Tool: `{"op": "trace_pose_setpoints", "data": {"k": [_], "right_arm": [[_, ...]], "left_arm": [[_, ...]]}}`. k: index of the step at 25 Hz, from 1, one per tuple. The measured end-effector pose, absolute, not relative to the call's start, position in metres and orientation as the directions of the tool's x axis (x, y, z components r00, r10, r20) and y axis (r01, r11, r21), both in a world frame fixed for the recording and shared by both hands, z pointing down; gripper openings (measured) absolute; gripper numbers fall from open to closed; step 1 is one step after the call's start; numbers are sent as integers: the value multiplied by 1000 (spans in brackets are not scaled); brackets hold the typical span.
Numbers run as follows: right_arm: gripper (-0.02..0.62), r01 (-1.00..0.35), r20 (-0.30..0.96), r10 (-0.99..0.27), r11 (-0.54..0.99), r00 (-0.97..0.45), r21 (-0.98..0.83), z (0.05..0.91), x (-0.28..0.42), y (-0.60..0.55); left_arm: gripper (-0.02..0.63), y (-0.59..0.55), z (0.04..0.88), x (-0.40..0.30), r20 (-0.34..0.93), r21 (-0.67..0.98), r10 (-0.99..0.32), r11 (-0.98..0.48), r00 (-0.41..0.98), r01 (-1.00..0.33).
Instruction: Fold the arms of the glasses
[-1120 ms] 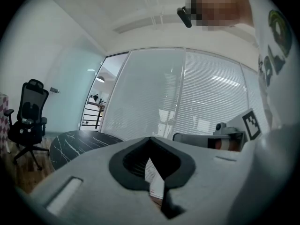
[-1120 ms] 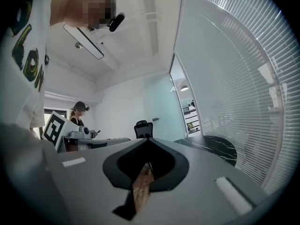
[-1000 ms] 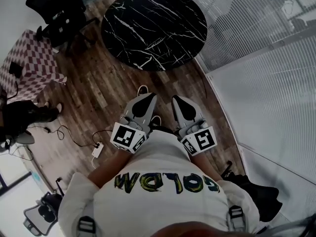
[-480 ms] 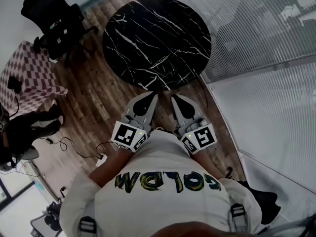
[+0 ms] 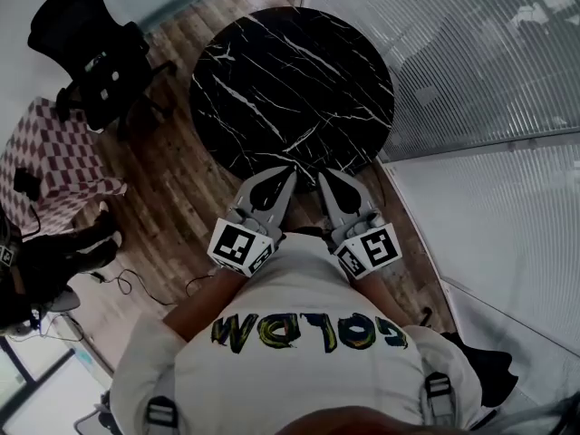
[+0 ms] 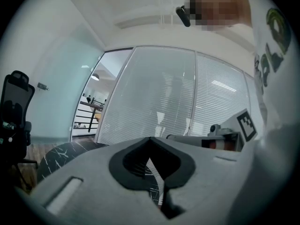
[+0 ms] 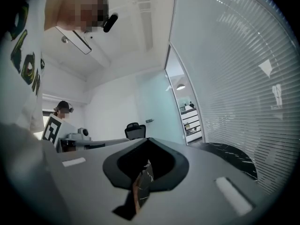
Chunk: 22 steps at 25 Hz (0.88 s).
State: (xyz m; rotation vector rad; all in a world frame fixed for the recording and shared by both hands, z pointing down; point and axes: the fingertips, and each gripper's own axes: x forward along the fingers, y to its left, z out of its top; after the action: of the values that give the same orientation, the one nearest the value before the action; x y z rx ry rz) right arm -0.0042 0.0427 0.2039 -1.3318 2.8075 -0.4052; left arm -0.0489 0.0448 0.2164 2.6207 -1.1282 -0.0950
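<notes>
- The person stands at the lower edge of the round black table [image 5: 290, 80], which has white veins like marble and fills the upper middle of the head view.
- The left gripper [image 5: 286, 170] is held out in front of the white shirt [image 5: 299, 333]. Its tip is over the near rim of the table.
- In the left gripper view its two jaws are together at the tip. Only a thin slit remains lower down, and nothing is between them.
- The right gripper [image 5: 323, 176] is just beside the left one, to the right of it in the frame, with its tip also at the table's near rim.
- In the right gripper view its jaws are closed too, tip on tip, and they hold nothing.
- The two grippers are near each other but apart, and both point about level toward the table.
- Each one carries a marker cube close to the body, the left cube [image 5: 240, 246] and the right cube [image 5: 369, 250].
- I cannot tell where the glasses are, because no view shows them.
- A black chair [image 5: 91, 57] stands in the upper left of the head view, on the wooden floor [image 5: 172, 179].
- A red and white checkered cloth [image 5: 50, 166] is at the left edge, below the chair.
- A glass wall with blinds [image 5: 471, 62] fills the right side of the frame.
</notes>
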Motion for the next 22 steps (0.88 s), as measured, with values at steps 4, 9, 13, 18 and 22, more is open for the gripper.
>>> {"op": "trace_pose_setpoints", "data": {"k": [4,9,13,18,22], "right_arm": [[3,-778,104,-781,583,-616,-233,208,-4,21],[3,-783,113,-782,581,-613,-222,211,2,-1],[3,-775,127,-769,597,-627,-210,215,7,-17],[3,-770,143,-759,609,-635,-191,219,15,-32],[3,-764,170,-746,611,-644,-208,232,23,-39]], "left_arm": [[2,24,220,-52,58,303,-705,-662,706,-686],[2,1,224,-50,73,317,-714,-645,696,-695],[2,-18,233,-41,105,342,-715,-627,691,-700],[2,-31,243,-34,148,329,-714,-617,685,-714],[2,-39,256,-30,172,321,-705,-620,688,-716]]}}
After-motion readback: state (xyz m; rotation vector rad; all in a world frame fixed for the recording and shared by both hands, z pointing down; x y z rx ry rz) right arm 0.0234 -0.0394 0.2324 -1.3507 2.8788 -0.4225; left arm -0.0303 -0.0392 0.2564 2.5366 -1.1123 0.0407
